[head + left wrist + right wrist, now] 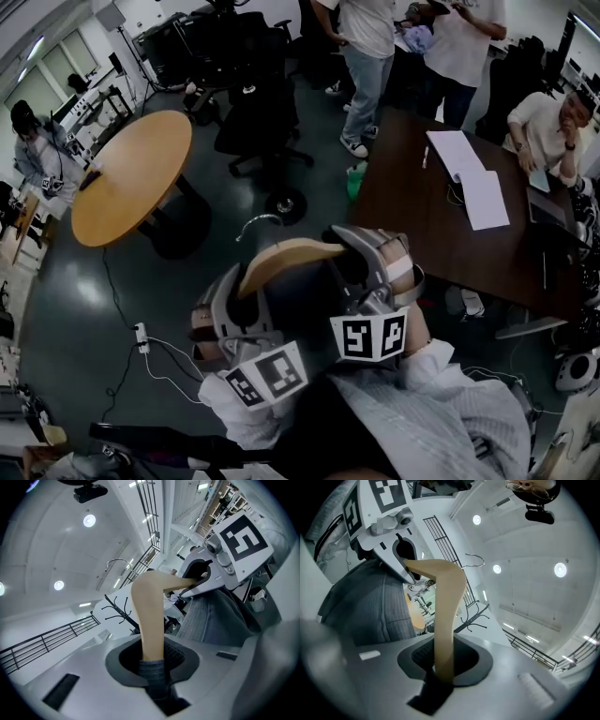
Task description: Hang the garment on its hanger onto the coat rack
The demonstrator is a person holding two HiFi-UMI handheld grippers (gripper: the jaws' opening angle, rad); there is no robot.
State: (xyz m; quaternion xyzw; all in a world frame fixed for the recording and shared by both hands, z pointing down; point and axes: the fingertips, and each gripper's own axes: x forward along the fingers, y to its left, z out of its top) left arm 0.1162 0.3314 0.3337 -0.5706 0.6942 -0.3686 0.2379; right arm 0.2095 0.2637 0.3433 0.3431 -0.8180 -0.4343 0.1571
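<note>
The left gripper [152, 662] has its jaws closed on one arm of the wooden hanger [147, 611], with a fold of dark cloth caught in the pinch just below the bare wood. The right gripper [443, 667] pinches the other arm of the hanger [445, 606] the same way, wood rising straight out from between its jaws. Each gripper view also shows the other gripper across the bend of the hanger, clamped on the far end. The grey ribbed garment [206, 616] drapes from the wood there and falls toward the person. Only these two views show the black rack [119, 611], its curved prongs well beyond the hanger and apart from it, and the wire hook [474, 557] standing free against the ceiling. The head view gives the layout from above. The left gripper [242, 292] and right gripper [354, 262] sit near the person with the hanger [286, 255] bridging them, and its hook [258, 223] points to the far side over the floor. That view shows no rack. It shows a round table [131, 173] far left, a dark table [441, 216] right, and people [370, 56] standing beyond.
</note>
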